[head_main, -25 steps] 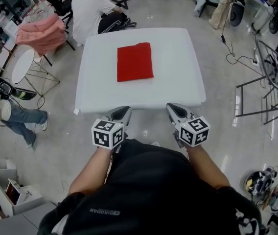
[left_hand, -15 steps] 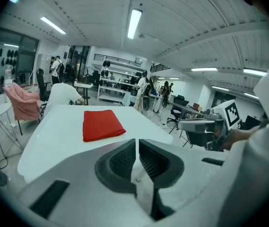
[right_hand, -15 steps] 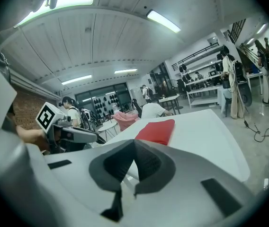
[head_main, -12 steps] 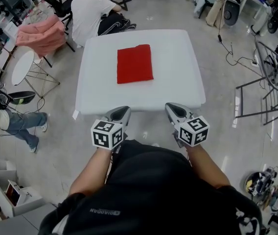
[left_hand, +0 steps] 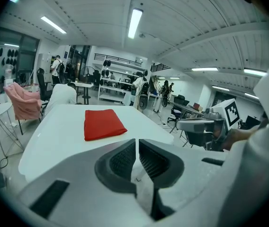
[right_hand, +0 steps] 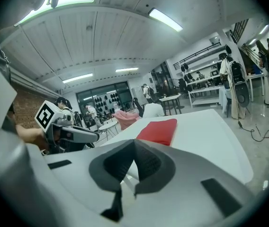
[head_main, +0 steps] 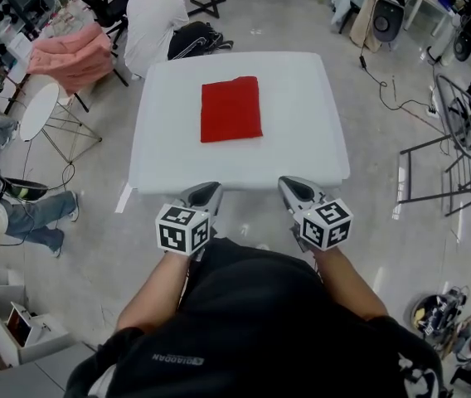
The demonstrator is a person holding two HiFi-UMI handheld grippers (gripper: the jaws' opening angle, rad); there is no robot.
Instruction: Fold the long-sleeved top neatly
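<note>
Person in white (head_main: pixel 148 31) behind the table (head_main: pixel 306 135) has leaned further away; the tongs have stayed put.
The red top (head_main: pixel 231 109) still lies folded in a neat block on the middle of the table; the left tongs (head_main: pixel 206 194) and right tongs (head_main: pixel 295 189) hang by the near edge, well apart from it; both are closed and empty; the left shows a thin slit.
</note>
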